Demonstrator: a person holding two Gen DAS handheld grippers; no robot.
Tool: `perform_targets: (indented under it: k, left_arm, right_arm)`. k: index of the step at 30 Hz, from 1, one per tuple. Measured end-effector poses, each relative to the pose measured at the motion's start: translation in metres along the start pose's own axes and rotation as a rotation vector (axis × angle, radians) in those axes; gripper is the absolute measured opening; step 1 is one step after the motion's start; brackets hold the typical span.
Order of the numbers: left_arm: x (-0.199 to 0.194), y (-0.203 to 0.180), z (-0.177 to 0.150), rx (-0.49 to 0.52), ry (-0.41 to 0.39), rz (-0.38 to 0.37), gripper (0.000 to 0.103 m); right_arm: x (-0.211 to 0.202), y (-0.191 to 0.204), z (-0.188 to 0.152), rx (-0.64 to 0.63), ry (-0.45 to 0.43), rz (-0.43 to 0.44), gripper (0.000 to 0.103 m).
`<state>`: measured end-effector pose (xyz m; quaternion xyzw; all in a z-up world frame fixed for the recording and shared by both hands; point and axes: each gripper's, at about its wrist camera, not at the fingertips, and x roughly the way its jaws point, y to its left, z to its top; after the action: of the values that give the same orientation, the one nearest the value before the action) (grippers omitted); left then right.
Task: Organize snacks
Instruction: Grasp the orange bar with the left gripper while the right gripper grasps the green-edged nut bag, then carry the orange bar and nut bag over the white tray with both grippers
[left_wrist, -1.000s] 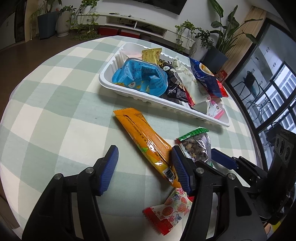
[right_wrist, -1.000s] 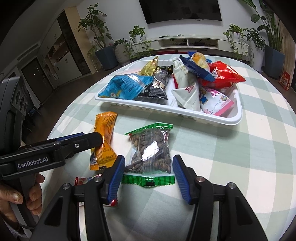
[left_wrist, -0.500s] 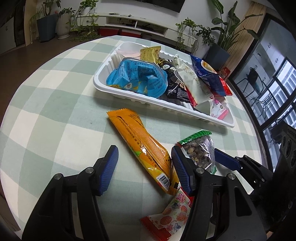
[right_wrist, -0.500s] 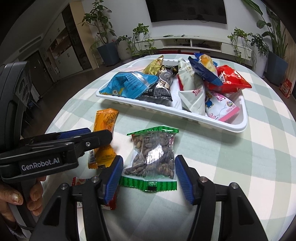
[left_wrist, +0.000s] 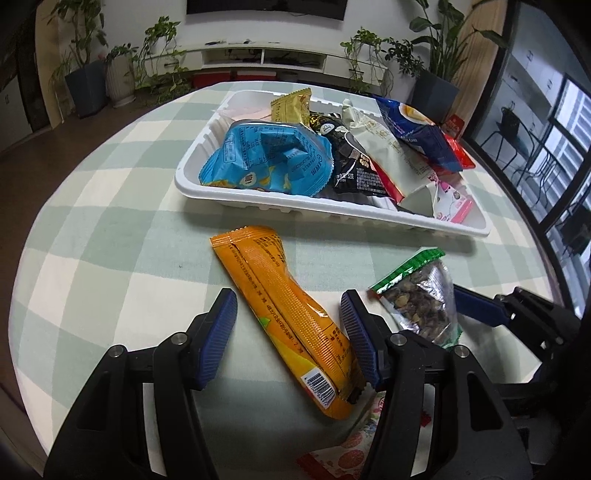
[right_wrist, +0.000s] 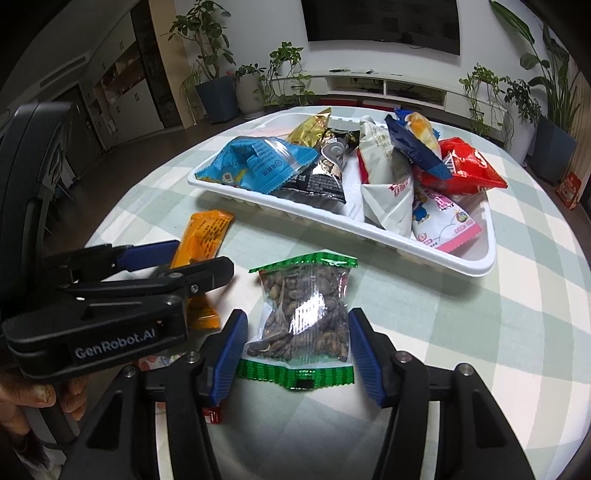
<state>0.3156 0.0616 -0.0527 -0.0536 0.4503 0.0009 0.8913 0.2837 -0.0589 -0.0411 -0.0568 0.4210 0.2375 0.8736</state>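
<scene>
The left gripper (left_wrist: 288, 334) gapes wide astride the orange snack bar (left_wrist: 284, 314); the right gripper (right_wrist: 293, 354) gapes astride the seed packet (right_wrist: 304, 314), neither gripped; both lie on the worktop (left_wrist: 110, 240).

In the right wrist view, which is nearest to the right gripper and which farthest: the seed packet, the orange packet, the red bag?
From the right gripper:
1. Seed packet, between its open fingers.
2. Orange packet, to the left, on the cloth.
3. Red bag, far right, in the white tray.

Orange pkt (left_wrist: 291, 314), green-white check cloth (left_wrist: 110, 236)
</scene>
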Motion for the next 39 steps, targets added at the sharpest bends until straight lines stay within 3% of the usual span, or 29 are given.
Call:
perform_targets:
  k: [4,8,23,39]
  left_arm:
    - [0.0,0.003,0.0,0.024,-0.013,0.038,0.03]
    - [-0.002,0.013,0.0,0.001,-0.011,0.015,0.025]
    - [-0.032,0.023,-0.011,-0.029,-0.051,-0.039,0.024]
    - [-0.059,0.023,-0.011,-0.03,-0.084,-0.083,0.024]
  right_arm:
    - [-0.002,-0.004,-0.001,0.008,-0.005,0.003,0.039]
    - [-0.005,-0.007,-0.002,0.024,-0.017,0.024,0.032]
    - [-0.019,-0.031,-0.008,0.207,-0.046,0.195,0.031]
    - [-0.034,-0.037,-0.004,0.299,-0.077,0.3,0.031]
